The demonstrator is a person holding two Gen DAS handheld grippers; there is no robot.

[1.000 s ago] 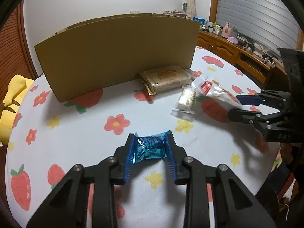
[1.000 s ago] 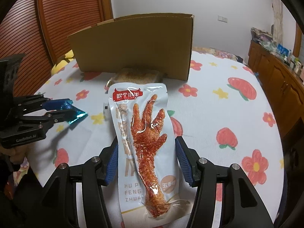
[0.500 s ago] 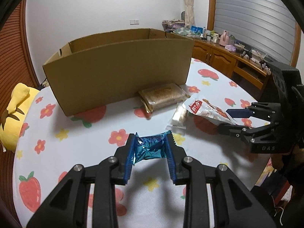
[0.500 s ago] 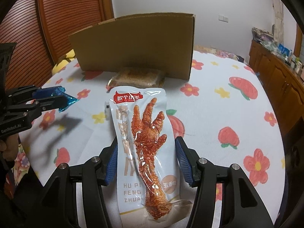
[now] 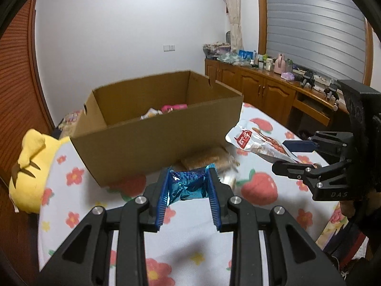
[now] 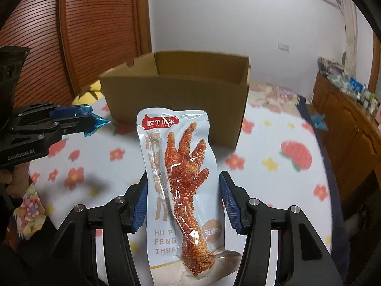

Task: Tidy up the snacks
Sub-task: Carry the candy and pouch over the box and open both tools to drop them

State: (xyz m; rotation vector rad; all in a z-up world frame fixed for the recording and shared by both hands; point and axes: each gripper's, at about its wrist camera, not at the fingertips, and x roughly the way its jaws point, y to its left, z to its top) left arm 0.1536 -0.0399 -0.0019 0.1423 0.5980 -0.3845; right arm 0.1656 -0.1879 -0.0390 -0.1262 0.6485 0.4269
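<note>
Carry step: the left gripper (image 5: 188, 186), jaws clamped on a blue foil candy (image 5: 187, 187), hangs at lower centre; the right gripper (image 6: 182, 202) grips a chicken-foot packet (image 6: 178, 178). Both hover before the cardboard box (image 5: 157, 128); next, clear its near wall and release inside

Matt cardboard box (image 5: 152, 133); glossy foil blue snack wrapper (image 5: 187, 186); cloth tablecloth (image 5: 259, 190).
</note>
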